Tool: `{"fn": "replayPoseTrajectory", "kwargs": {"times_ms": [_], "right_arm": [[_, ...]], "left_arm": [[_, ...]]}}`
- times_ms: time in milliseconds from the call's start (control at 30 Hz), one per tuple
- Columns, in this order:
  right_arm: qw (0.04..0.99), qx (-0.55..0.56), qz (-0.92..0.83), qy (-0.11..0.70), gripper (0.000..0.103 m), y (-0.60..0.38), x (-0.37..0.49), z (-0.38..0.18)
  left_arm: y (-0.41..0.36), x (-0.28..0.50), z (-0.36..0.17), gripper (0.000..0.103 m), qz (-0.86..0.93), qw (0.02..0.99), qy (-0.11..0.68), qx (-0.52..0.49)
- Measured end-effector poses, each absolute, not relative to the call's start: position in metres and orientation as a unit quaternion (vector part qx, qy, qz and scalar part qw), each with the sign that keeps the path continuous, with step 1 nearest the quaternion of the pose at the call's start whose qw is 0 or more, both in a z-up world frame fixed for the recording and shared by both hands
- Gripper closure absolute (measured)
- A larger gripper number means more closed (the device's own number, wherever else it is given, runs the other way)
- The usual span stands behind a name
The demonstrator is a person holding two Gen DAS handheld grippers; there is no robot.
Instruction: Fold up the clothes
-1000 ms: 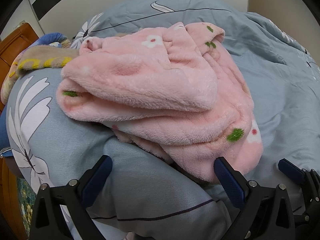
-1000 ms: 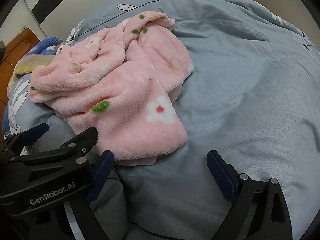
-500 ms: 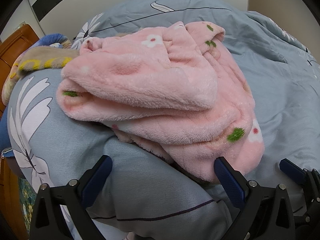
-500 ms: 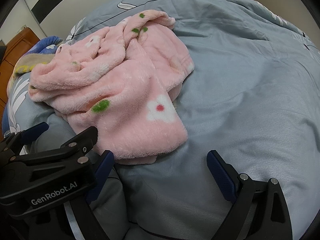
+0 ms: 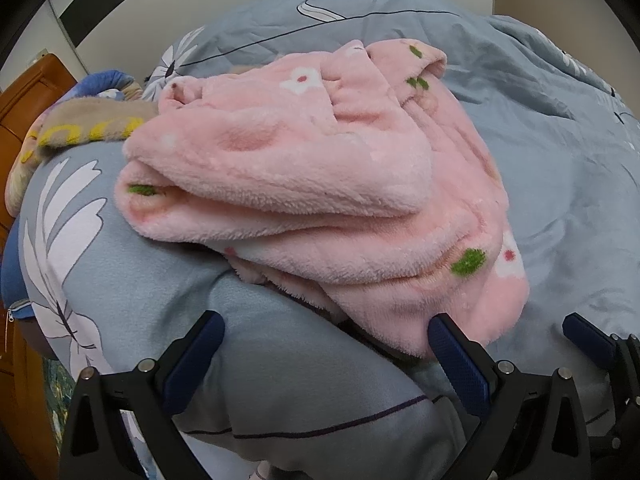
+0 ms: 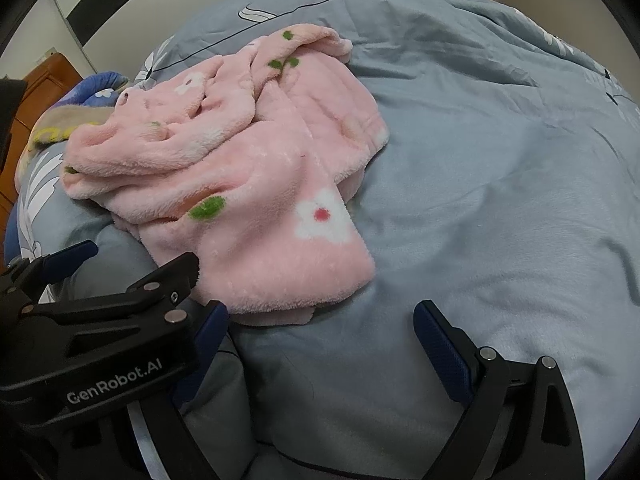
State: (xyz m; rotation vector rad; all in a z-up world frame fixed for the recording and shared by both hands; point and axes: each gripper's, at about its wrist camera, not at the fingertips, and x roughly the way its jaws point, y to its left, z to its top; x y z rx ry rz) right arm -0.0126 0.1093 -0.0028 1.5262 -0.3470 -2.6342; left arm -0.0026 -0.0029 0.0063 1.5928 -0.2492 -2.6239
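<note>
Nothing moved — left claw reads "GenRobot.AI".

Open grey duvet rightward; pink fleece heap (seemingly layered) blocking left.

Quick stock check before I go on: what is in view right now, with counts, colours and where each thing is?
fleece garment: one, pink with white flowers and green leaves, bunched in loose folds on the quilt, just ahead of both grippers
quilt: one, grey-blue with white feather print, covering the bed
plush blanket: one, beige with yellow marks, at the far left behind the garment
blue floral cloth: one, far left, partly hidden
wooden furniture: one, orange-brown, left edge
left gripper: black with blue pads, open, empty, over the quilt
right gripper: black with blue pads, open, empty, at the garment's near edge
</note>
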Motion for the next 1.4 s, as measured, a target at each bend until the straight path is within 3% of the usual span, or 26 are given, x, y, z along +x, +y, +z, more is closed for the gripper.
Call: {"fn": "replayPoseTrajectory", "kwargs": {"times_ms": [333,567,700,767,833,933,1000,1133,1400], "right_arm": [[0.008,0.436,-0.883,-0.171,0.009,0.150,0.033,0.027],[-0.064,0.409,-0.886,-0.211,0.009,0.192,0.064,0.043],[-0.081,0.403,-0.886,-0.215,0.009,0.197,0.074,0.046],[-0.084,0.402,-0.885,-0.218,0.009,0.198,0.078,0.046],[-0.088,0.402,-0.885,-0.220,0.009,0.199,0.080,0.047],[-0.093,0.402,-0.883,-0.225,0.009,0.202,0.083,0.047],[-0.095,0.400,-0.880,-0.236,0.009,0.206,0.087,0.047],[-0.111,0.382,-0.881,-0.256,0.009,0.223,0.105,0.053],[-0.180,0.343,-0.875,-0.290,0.009,0.267,0.157,0.065]], "left_arm": [[0.012,0.001,0.035,0.000,-0.866,-0.004,-0.096,0.490],[0.058,-0.017,0.004,0.002,-0.833,-0.020,-0.199,0.516],[0.070,-0.032,-0.014,0.015,-0.816,0.000,-0.243,0.524],[0.066,-0.040,-0.015,0.028,-0.815,0.009,-0.234,0.530],[0.060,-0.046,-0.011,0.053,-0.820,0.011,-0.220,0.528],[0.054,-0.053,0.000,0.074,-0.829,-0.005,-0.198,0.523],[0.055,-0.055,0.009,0.082,-0.833,-0.022,-0.189,0.519],[0.075,-0.050,0.038,0.087,-0.847,-0.071,-0.183,0.494],[0.157,-0.026,0.133,0.088,-0.864,-0.258,-0.144,0.408]]}}
